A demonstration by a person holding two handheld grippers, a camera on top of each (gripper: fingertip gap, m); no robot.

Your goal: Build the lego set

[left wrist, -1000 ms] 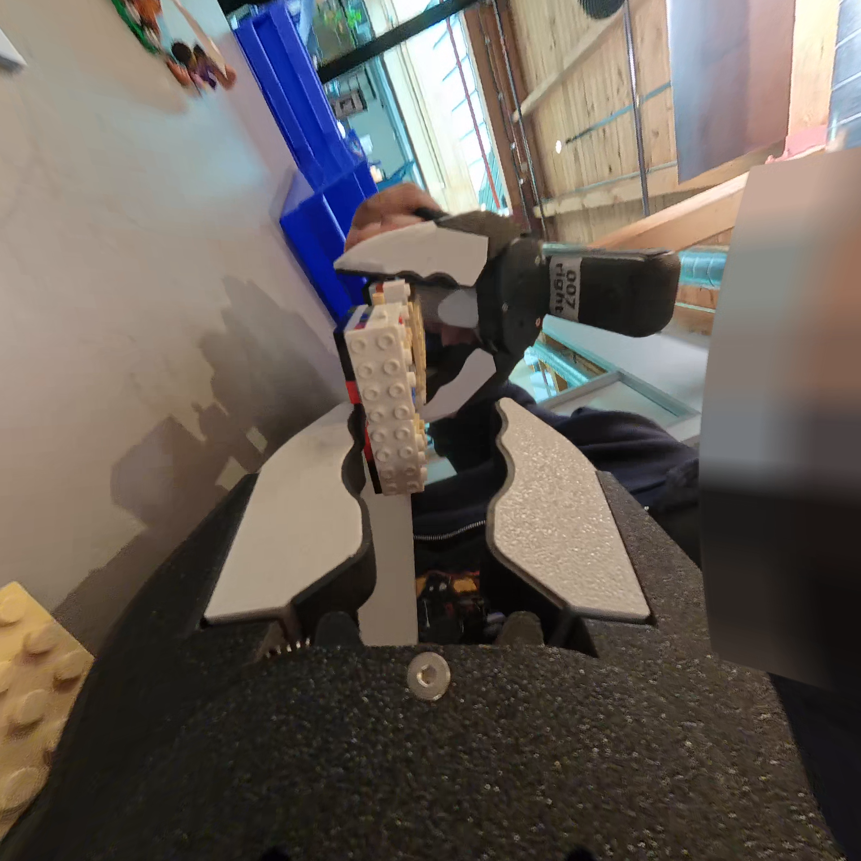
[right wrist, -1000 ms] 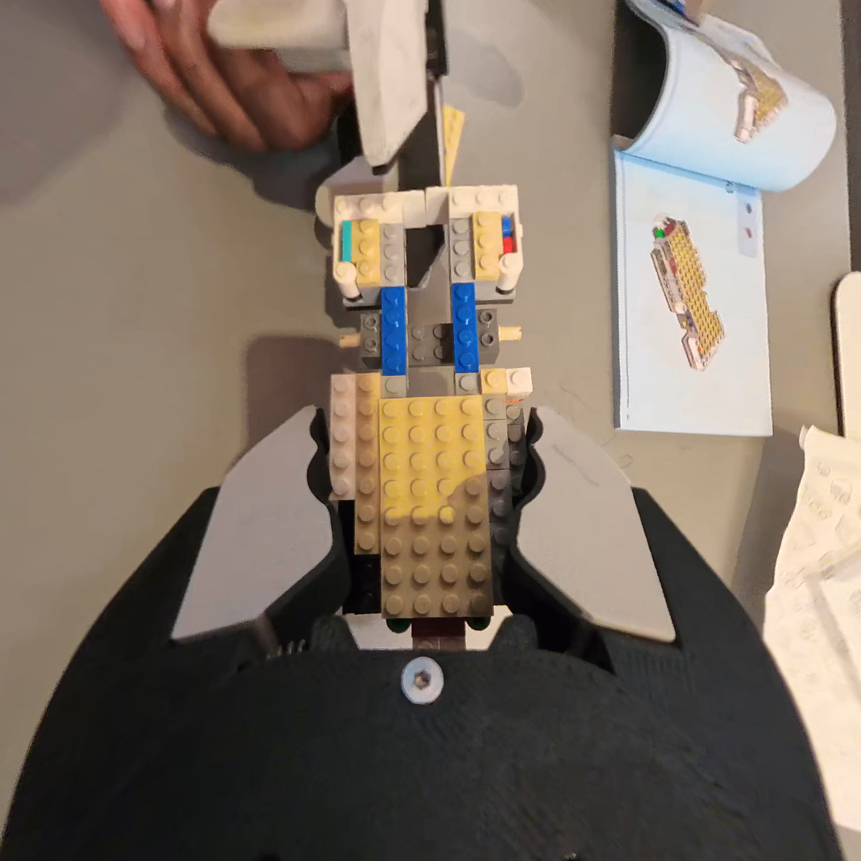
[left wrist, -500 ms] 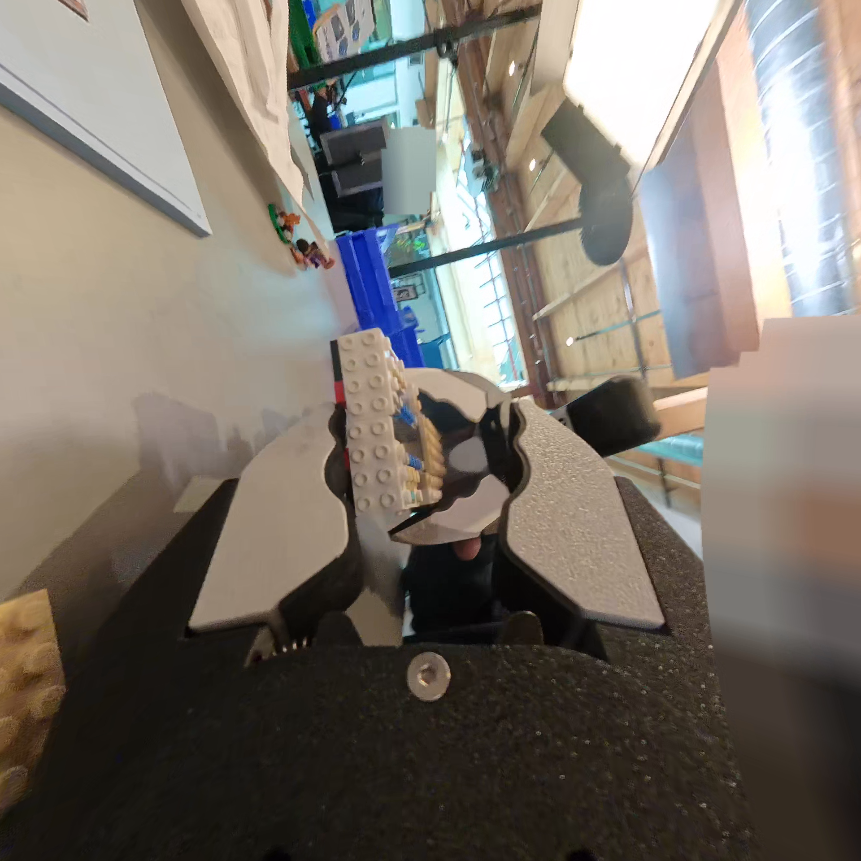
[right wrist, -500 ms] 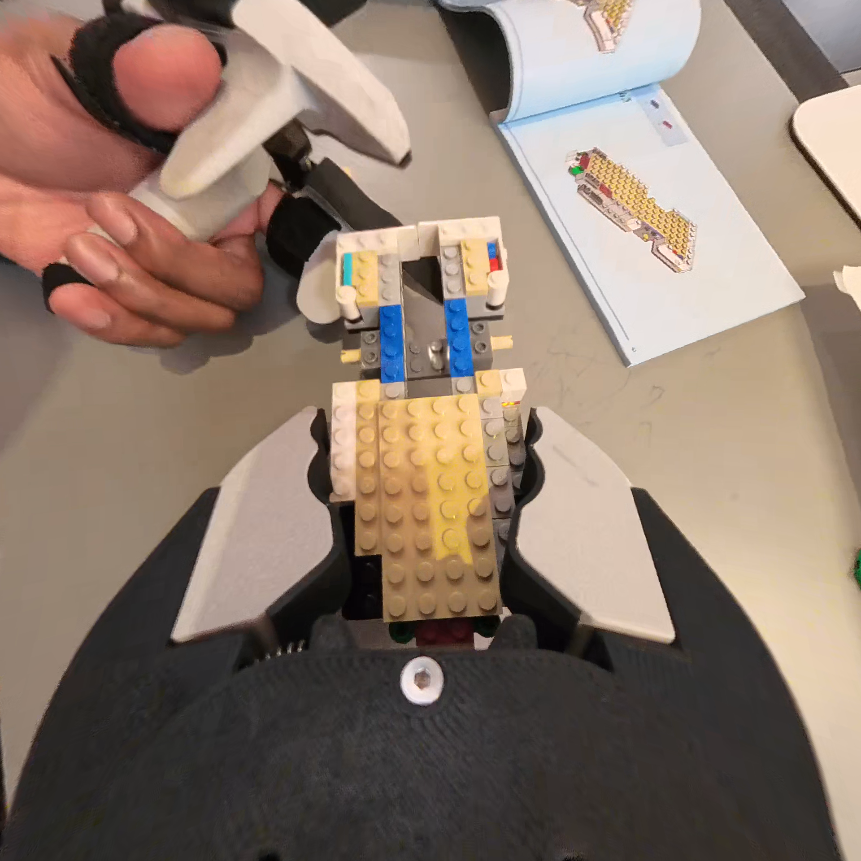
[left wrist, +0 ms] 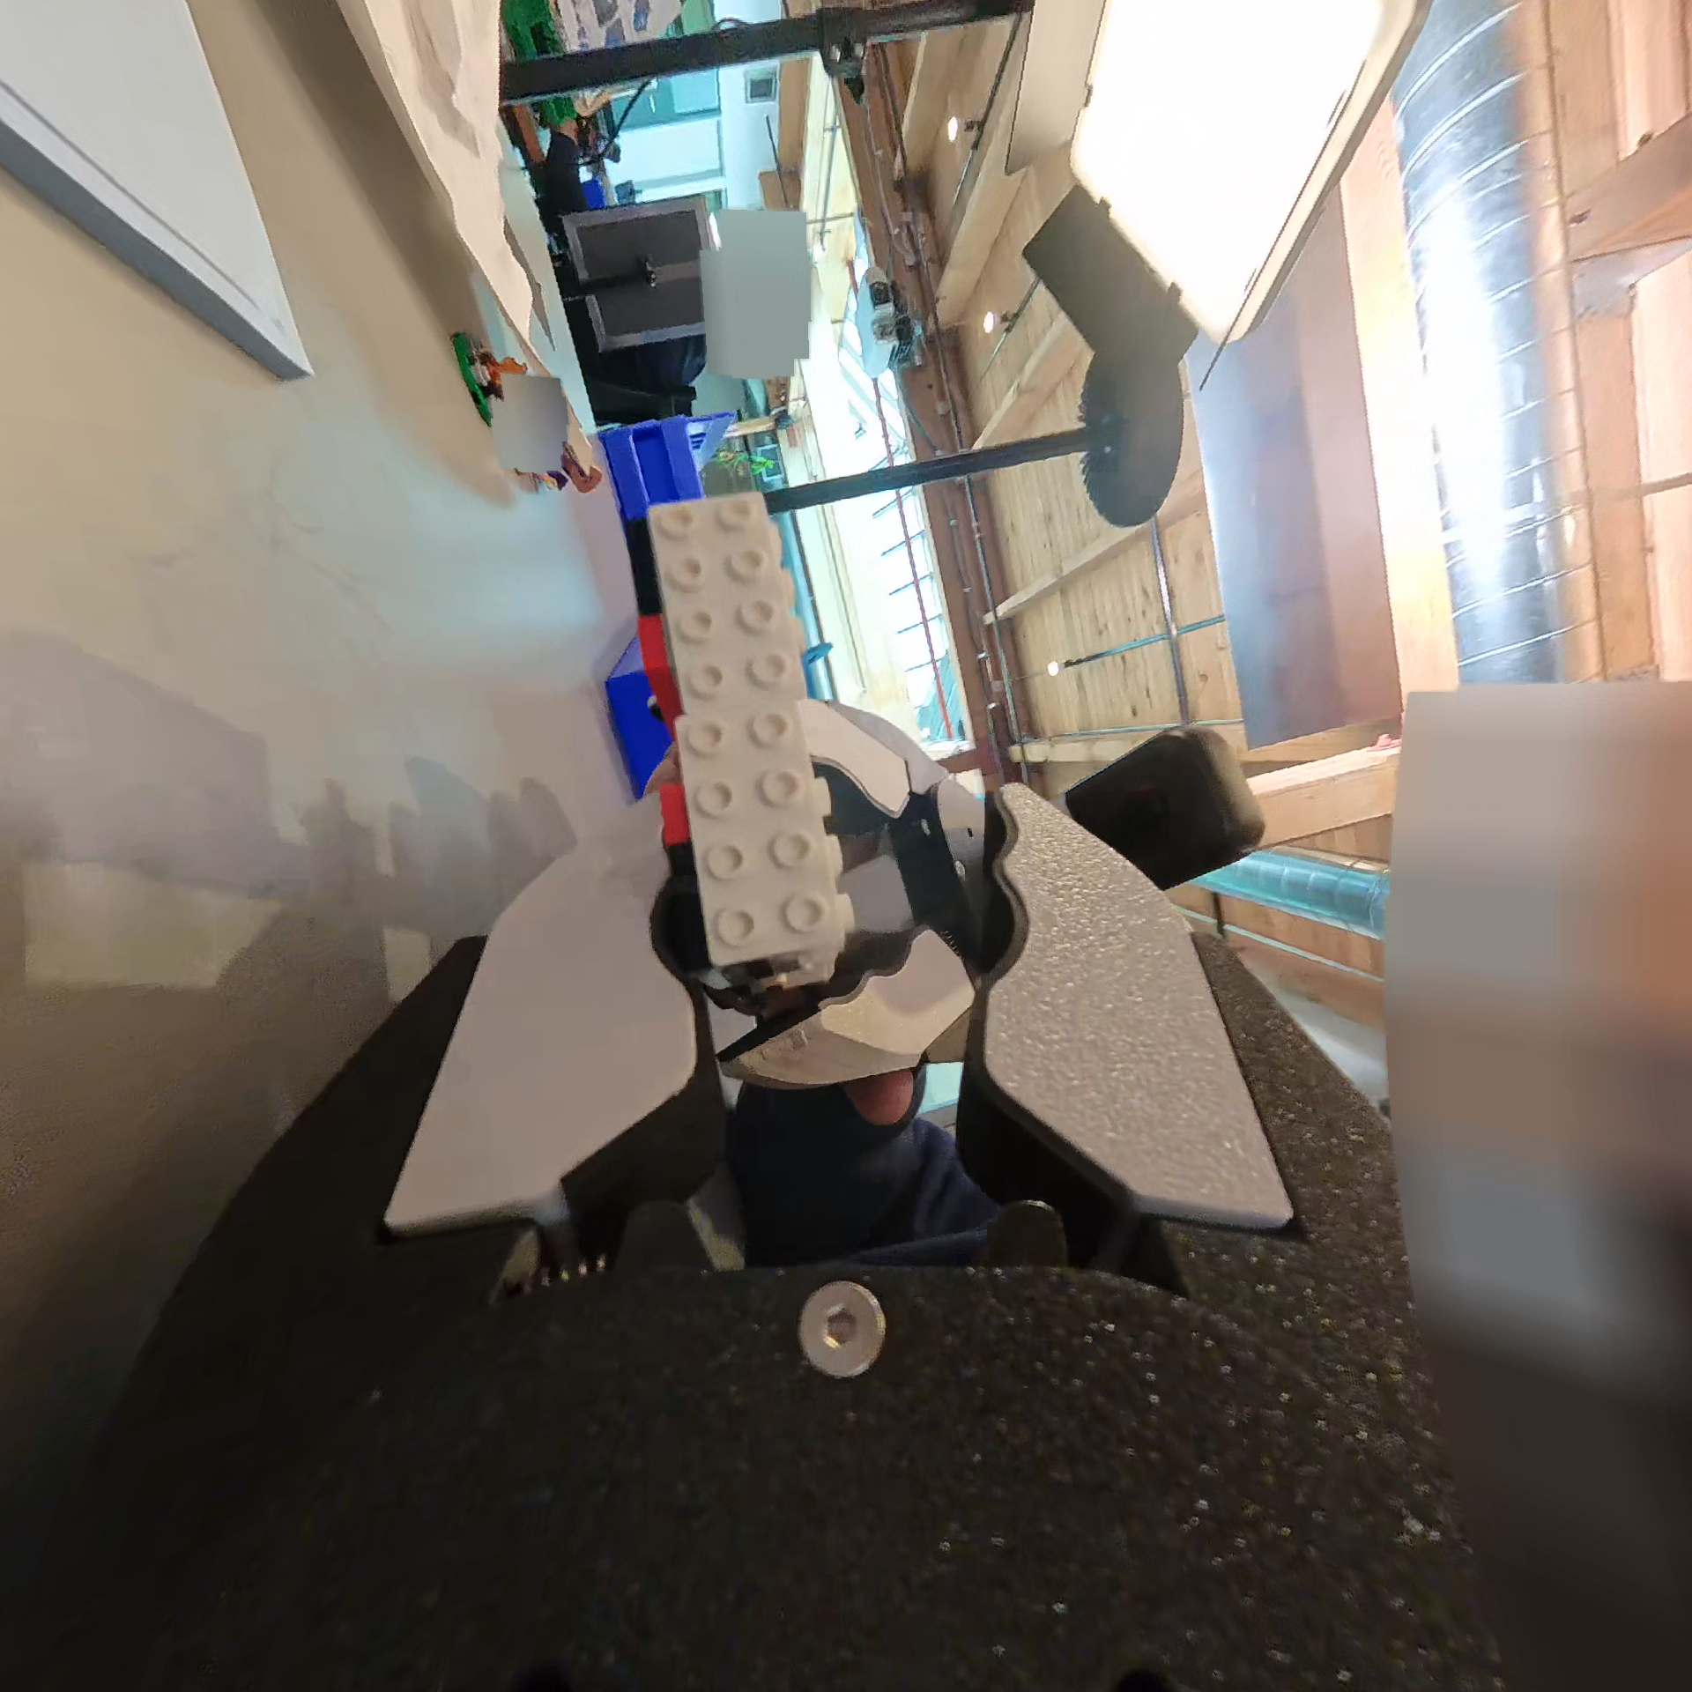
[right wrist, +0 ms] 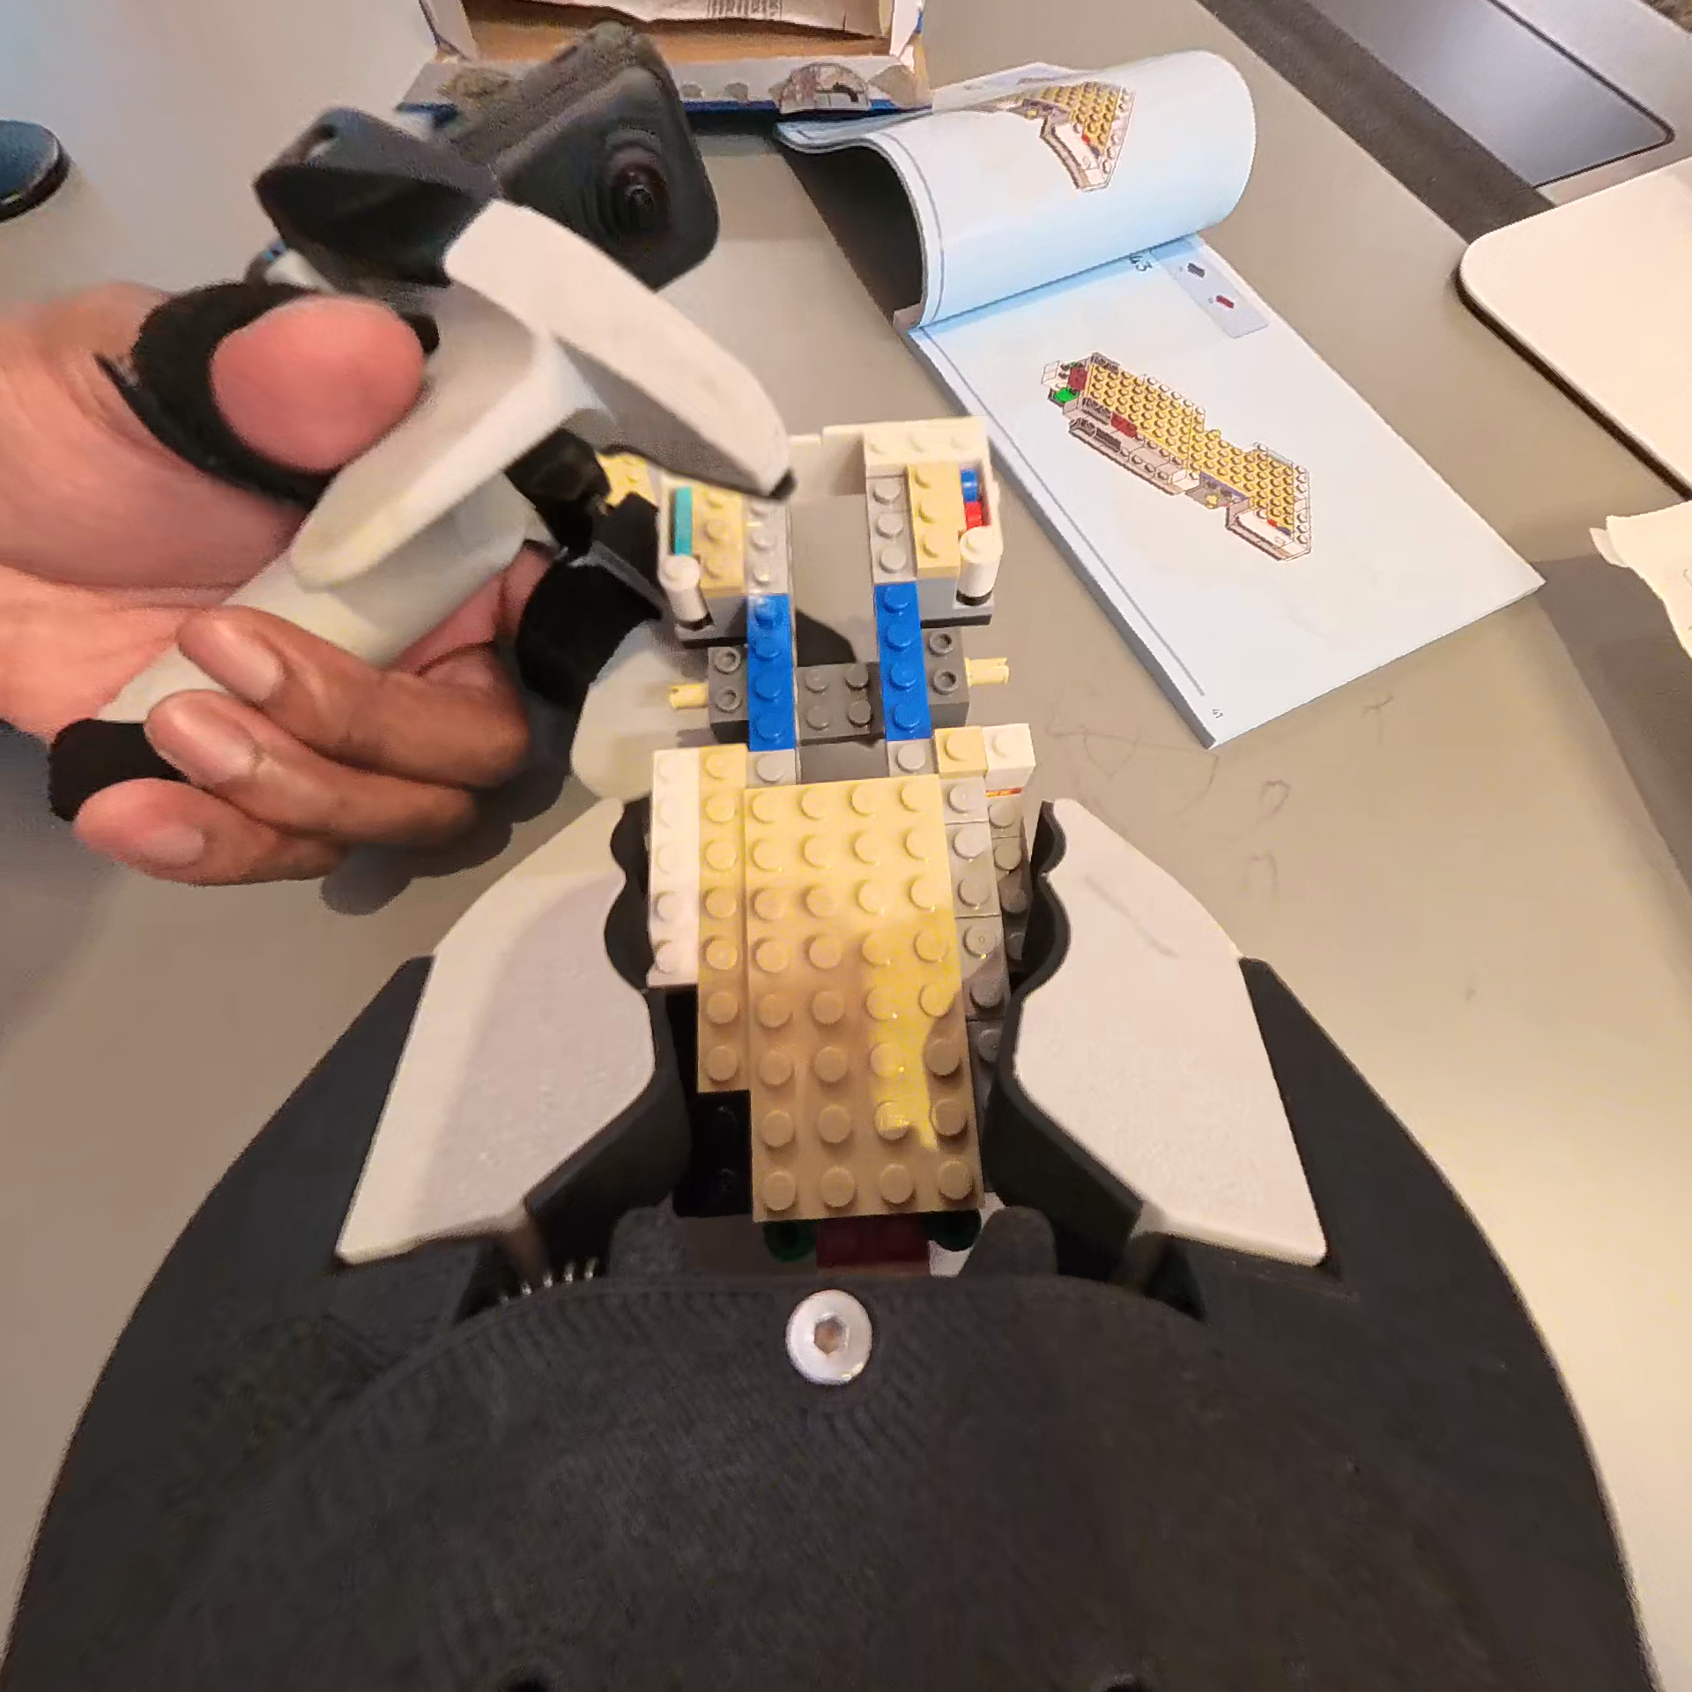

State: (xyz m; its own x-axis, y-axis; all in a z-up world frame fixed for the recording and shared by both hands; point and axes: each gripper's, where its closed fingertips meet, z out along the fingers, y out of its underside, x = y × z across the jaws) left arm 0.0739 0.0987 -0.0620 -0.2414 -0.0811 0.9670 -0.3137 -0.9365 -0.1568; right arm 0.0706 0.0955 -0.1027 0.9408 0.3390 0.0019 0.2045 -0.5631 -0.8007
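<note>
Brick model (right wrist: 829, 961), tan-topped with grey, blue and white sections, fills the centre of the right wrist view, pinched at its sides between the pads of the right gripper (right wrist: 829, 906) above a grey table (right wrist: 1373, 916). Beyond it, at upper left, a hand (right wrist: 229, 586) brings the left gripper (right wrist: 696, 513) against the model's far end, one white finger (right wrist: 641, 385) lying over the studs there. In the left wrist view, that gripper's fingers stand spread, the model's white end (left wrist: 751, 732) close by the left pad; contact cannot be told. Farther back, an open instruction booklet (right wrist: 1190, 439) lies at upper right, a torn cardboard box (right wrist: 677, 55) at the top edge.
</note>
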